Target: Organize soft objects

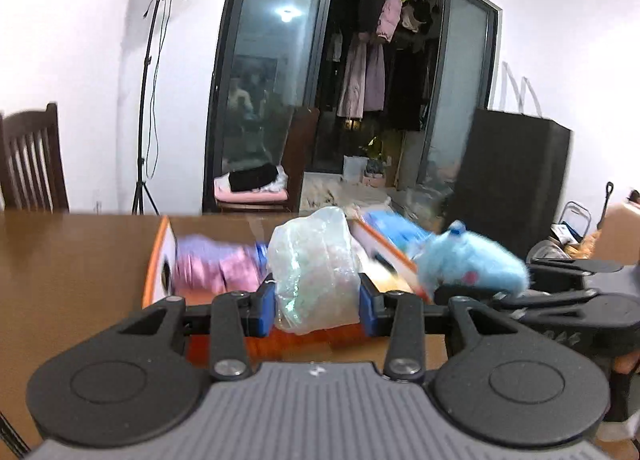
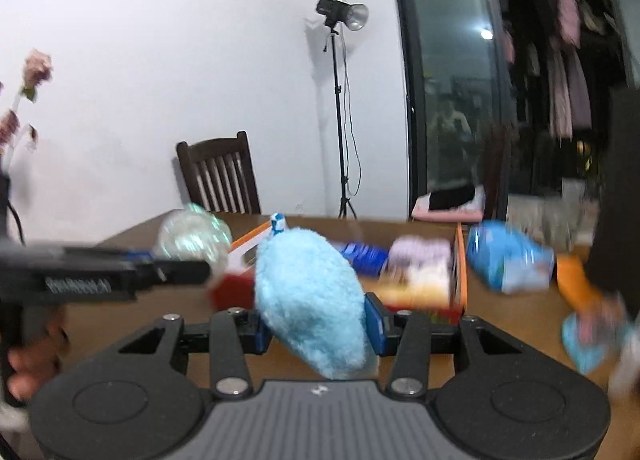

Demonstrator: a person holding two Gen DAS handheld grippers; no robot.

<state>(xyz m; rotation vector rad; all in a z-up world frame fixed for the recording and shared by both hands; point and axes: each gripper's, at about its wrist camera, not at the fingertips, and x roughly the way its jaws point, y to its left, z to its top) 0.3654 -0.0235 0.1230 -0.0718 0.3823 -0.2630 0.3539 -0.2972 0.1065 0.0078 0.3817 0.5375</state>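
My left gripper (image 1: 318, 302) is shut on a clear iridescent plastic bag (image 1: 316, 268), held above the wooden table (image 1: 72, 260). My right gripper (image 2: 316, 326) is shut on a fluffy light-blue plush toy (image 2: 308, 300). In the left wrist view that plush (image 1: 472, 264) hangs at the right, over the right gripper's black body. In the right wrist view the bag (image 2: 192, 236) shows at the left, above the left gripper's black arm. Behind both stands an open orange-edged cardboard box (image 1: 160, 260) holding a pink-purple soft item (image 1: 216, 268).
A blue packet (image 2: 508, 256) and a small blue-pink item (image 2: 592, 336) lie on the table right of the box (image 2: 462, 272). A dark wooden chair (image 2: 220, 176), a light stand (image 2: 340, 108) and a tall black bag (image 1: 512, 180) stand beyond the table. A hand (image 2: 28, 364) grips the left handle.
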